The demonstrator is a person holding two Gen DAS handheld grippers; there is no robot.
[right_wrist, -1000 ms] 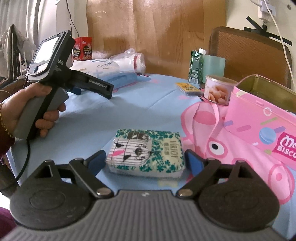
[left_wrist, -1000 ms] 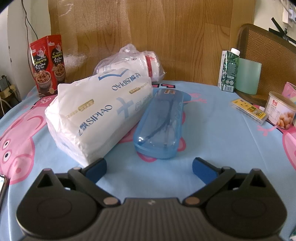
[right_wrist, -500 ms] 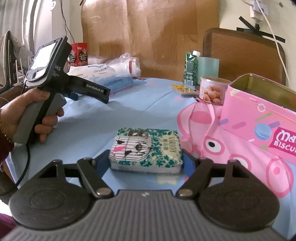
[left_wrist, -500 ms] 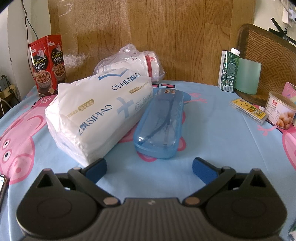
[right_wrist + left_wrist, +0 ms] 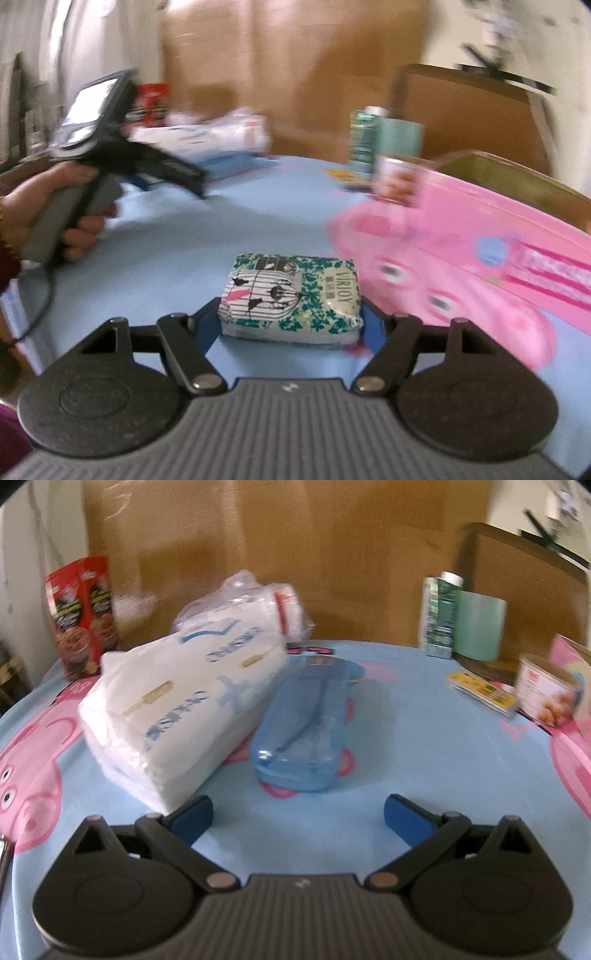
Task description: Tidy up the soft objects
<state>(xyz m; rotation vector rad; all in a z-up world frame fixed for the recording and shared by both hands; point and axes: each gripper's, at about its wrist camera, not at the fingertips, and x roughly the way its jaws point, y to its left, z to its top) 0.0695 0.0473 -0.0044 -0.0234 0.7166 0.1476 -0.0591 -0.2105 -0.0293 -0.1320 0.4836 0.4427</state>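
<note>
- Blue cartoon-pig tablecloth (image 5: pixel 229 229) covers the table; a pink biscuit tin (image 5: pixel 517 236) sits ahead-right of the right gripper (image 5: pixel 291 325).
- Its fingers are clamped on the tissue pack (image 5: pixel 291 299), squeezing both short ends.
- The left gripper (image 5: pixel 297 812) is spread wide, holding nothing, with the large tissue bag (image 5: pixel 184 701) ahead-left.
- The pack looks light, squashy and slick-wrapped; gripping mid-sides seems safest.

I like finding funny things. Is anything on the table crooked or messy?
A little. The big white tissue pack lies slanted, leaning half on a crinkly plastic bag, with the blue case right against it. Nothing looks spilled or broken. The small tissue pack sits neatly between the right tongs.
</note>
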